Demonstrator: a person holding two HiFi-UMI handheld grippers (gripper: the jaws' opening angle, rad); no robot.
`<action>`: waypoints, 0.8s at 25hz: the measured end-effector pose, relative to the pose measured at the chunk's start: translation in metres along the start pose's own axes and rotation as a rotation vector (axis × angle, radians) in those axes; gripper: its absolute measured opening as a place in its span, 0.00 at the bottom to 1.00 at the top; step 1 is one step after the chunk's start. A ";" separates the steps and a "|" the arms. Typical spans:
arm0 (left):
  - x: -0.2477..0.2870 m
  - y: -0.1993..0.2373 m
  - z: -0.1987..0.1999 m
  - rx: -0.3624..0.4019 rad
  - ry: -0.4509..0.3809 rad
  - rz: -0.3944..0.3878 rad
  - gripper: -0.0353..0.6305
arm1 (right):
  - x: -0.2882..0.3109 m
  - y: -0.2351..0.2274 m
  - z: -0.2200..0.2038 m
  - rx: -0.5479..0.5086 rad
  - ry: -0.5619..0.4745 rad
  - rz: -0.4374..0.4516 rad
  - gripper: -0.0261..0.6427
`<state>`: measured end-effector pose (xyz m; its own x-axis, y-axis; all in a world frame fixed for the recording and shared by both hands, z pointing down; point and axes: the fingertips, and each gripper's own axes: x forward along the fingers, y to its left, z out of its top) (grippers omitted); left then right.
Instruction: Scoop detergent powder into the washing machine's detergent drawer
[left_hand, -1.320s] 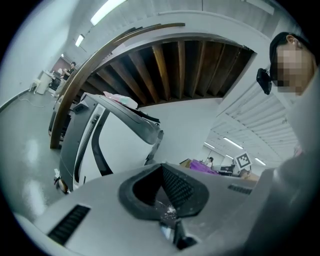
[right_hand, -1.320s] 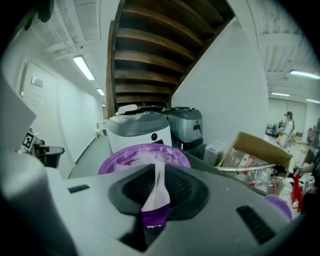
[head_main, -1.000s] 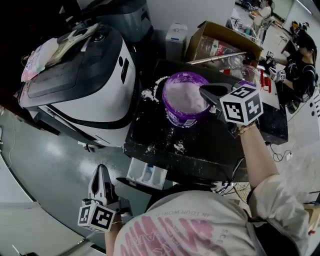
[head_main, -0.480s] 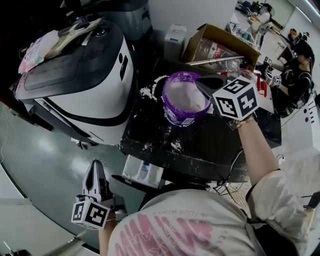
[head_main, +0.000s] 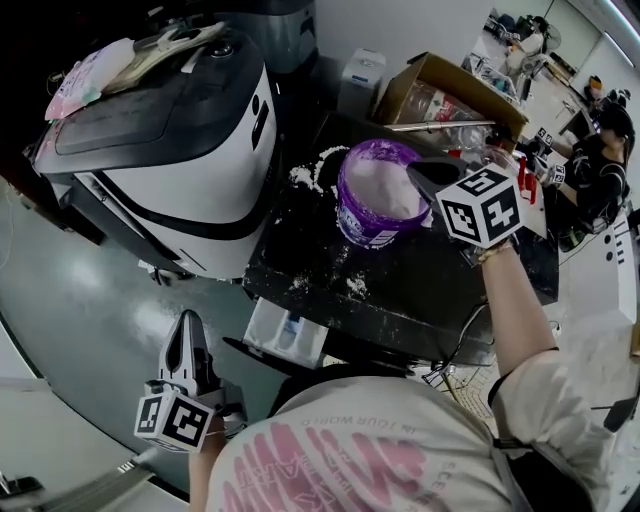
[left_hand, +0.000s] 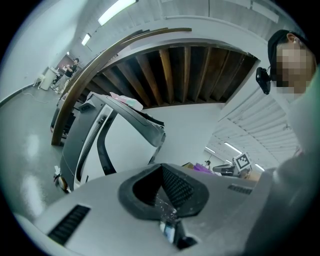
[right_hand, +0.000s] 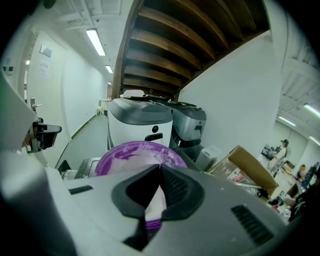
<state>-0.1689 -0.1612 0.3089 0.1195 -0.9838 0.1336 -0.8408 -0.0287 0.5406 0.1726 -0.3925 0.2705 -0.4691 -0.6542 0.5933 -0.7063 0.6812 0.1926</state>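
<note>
A purple tub (head_main: 378, 200) of white detergent powder stands on the black table (head_main: 400, 290); in the right gripper view the tub (right_hand: 135, 152) lies just beyond the jaws. My right gripper (head_main: 415, 172) hangs over the tub's right rim, tilted down. Its jaws have just been closing and their tips (right_hand: 160, 167) meet. The slit behind them shows only white and purple, like the tub. The white detergent drawer (head_main: 285, 335) sticks out under the table's front edge. My left gripper (head_main: 185, 322) is low at the left of the drawer, shut and holding nothing (left_hand: 161, 167).
The white and black washing machine (head_main: 170, 150) fills the upper left. Spilled powder (head_main: 305, 172) lies on the table beside the tub. A cardboard box (head_main: 450, 90) and a white container (head_main: 360, 75) stand behind. A person (head_main: 600, 150) sits at far right.
The right gripper has rolled a little while staying at the tub's right rim. The left gripper keeps its place by the drawer. The head view has shifted slightly.
</note>
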 end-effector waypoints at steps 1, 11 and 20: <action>0.000 0.000 0.000 -0.001 -0.001 -0.002 0.05 | -0.001 0.001 -0.001 0.013 0.000 0.004 0.04; -0.003 -0.002 -0.004 -0.014 -0.005 -0.022 0.05 | -0.006 0.022 -0.009 0.071 -0.001 0.058 0.04; -0.010 -0.001 -0.003 -0.014 -0.011 -0.025 0.05 | -0.010 0.040 -0.010 0.107 -0.018 0.065 0.04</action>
<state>-0.1676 -0.1513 0.3094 0.1349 -0.9846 0.1110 -0.8301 -0.0511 0.5553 0.1545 -0.3560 0.2800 -0.5243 -0.6165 0.5874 -0.7261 0.6840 0.0697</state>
